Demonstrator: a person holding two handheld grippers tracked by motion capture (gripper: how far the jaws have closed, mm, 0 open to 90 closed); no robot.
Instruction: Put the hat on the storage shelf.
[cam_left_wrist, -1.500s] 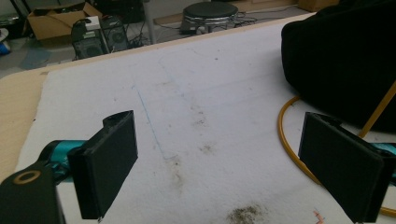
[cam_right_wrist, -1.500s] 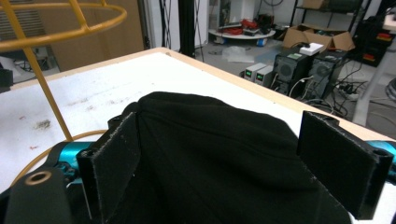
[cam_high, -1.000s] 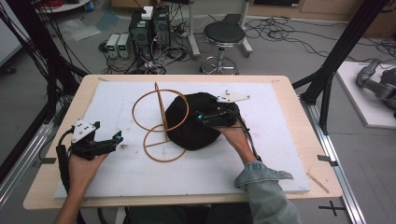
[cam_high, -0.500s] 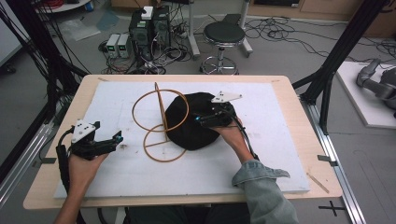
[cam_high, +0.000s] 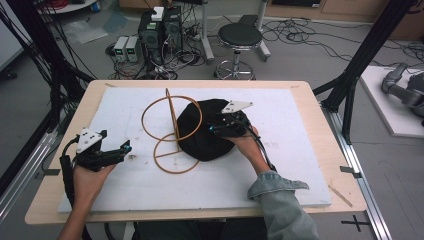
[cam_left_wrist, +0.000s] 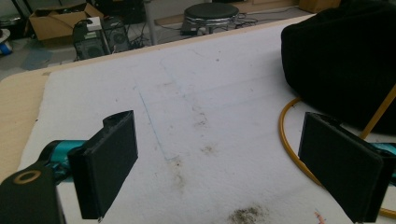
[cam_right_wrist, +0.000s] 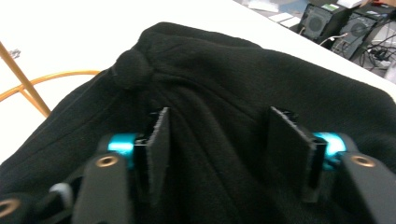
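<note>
A black cloth hat (cam_high: 200, 137) lies on the white foam board (cam_high: 285, 165), partly over a golden wire stand (cam_high: 170, 120) made of rings and a straight rod. My right gripper (cam_high: 214, 129) rests on the hat's right side. In the right gripper view its jaws (cam_right_wrist: 217, 135) stand half apart and have just been closing, with a ridge of the hat's cloth (cam_right_wrist: 210, 70) between them, below the top button (cam_right_wrist: 132, 68). My left gripper (cam_high: 126, 147) lies at the board's left, open, with bare board between its pads (cam_left_wrist: 109, 163). The hat (cam_left_wrist: 341, 60) and a wire ring (cam_left_wrist: 289, 140) lie to its right.
The board sits on a wooden table (cam_high: 320, 125). Black frame posts (cam_high: 360, 65) stand at both sides. On the floor beyond the table are a stool (cam_high: 240, 37), computer boxes (cam_high: 160, 25) and loose cables.
My right gripper has edged slightly left over the hat. The left gripper and hand have kept still.
</note>
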